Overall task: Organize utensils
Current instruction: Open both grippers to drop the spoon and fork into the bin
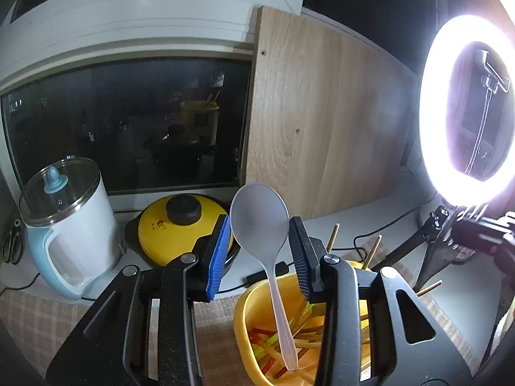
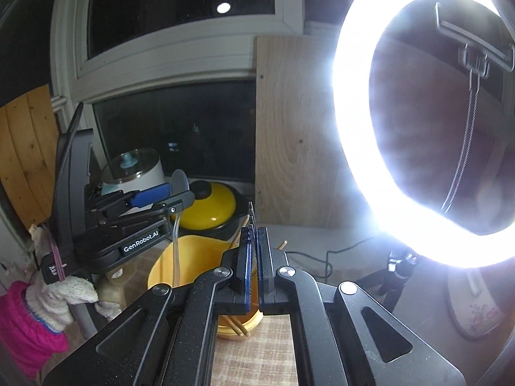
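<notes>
A translucent white plastic spoon (image 1: 259, 222) stands bowl-up in the yellow utensil holder (image 1: 254, 308), handle tip down among several chopsticks (image 1: 289, 337). My left gripper (image 1: 260, 251) is open, its blue pads on either side of the spoon's bowl, not touching it. It also shows in the right wrist view (image 2: 167, 193), above the holder (image 2: 193, 257), with the spoon (image 2: 179, 182) between its fingers. My right gripper (image 2: 254, 257) is shut on a thin dark utensil (image 2: 251, 212) that sticks up past the fingertips.
A white and blue electric kettle (image 1: 69, 225) and a yellow lidded pot (image 1: 180, 228) stand behind the holder. A bright ring light (image 1: 463, 109) on a tripod stands at the right. A wooden board (image 1: 322, 122) leans on the window. Scissors (image 1: 13, 244) lie far left.
</notes>
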A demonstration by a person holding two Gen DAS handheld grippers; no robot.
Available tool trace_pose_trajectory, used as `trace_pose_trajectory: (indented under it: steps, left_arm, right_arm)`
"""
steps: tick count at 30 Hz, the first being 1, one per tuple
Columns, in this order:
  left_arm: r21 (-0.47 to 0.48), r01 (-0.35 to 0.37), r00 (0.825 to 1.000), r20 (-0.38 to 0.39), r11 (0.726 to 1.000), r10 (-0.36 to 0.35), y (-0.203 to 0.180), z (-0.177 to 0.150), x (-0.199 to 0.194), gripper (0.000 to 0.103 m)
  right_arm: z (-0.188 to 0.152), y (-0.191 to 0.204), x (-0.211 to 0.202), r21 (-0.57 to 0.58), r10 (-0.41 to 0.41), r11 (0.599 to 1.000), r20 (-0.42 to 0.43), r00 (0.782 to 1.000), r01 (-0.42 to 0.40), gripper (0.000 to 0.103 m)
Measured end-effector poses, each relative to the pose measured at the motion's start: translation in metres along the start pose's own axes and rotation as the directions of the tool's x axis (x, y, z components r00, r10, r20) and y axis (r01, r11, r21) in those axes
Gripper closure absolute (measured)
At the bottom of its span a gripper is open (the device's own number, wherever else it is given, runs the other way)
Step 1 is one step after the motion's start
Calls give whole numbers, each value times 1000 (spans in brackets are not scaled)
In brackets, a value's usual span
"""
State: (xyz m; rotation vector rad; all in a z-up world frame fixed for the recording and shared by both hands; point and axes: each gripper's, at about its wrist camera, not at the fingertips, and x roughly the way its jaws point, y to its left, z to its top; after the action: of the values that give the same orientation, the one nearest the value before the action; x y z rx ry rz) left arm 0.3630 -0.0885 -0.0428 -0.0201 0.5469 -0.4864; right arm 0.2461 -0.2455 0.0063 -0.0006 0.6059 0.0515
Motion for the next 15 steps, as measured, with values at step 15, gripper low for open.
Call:
trace_pose_trajectory:
  steps: [15]
  left_arm:
    - [0,0,999,-35,1000,0,4,-6,-7,64]
  right_arm:
    - [-16,-1,23,49,92,995,-87,992,-88,99]
